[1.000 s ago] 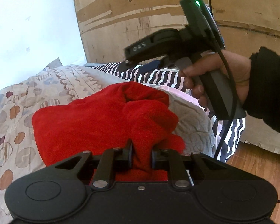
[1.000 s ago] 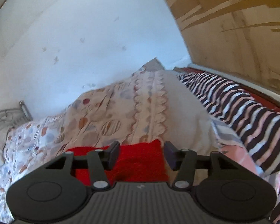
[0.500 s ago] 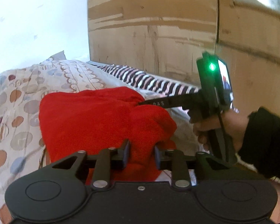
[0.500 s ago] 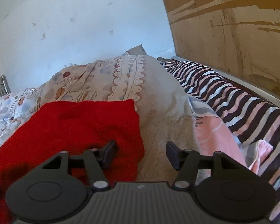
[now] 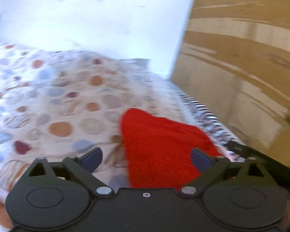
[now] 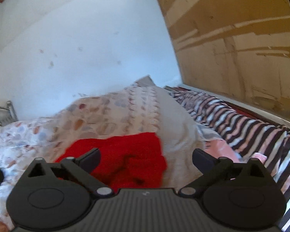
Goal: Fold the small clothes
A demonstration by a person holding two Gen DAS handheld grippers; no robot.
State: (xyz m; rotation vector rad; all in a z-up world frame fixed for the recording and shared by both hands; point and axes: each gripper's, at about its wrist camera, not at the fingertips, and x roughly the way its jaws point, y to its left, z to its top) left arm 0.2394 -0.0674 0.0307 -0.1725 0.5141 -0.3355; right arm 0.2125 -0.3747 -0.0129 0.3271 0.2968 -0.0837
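A small red fleecy garment lies bunched on the spotted bedspread. My left gripper is open wide just above its near edge, holding nothing. In the right wrist view the garment lies crumpled under and ahead of my right gripper, which is open wide and empty. The left view is blurred by motion.
A striped blanket and a pink cloth lie to the right along the bed. A wooden board wall stands at the right, a white wall behind. A metal bed frame shows far left.
My left gripper has let go of the red garment and opened wide, swinging left. My right gripper has opened wider. The garment has dropped onto the bed.
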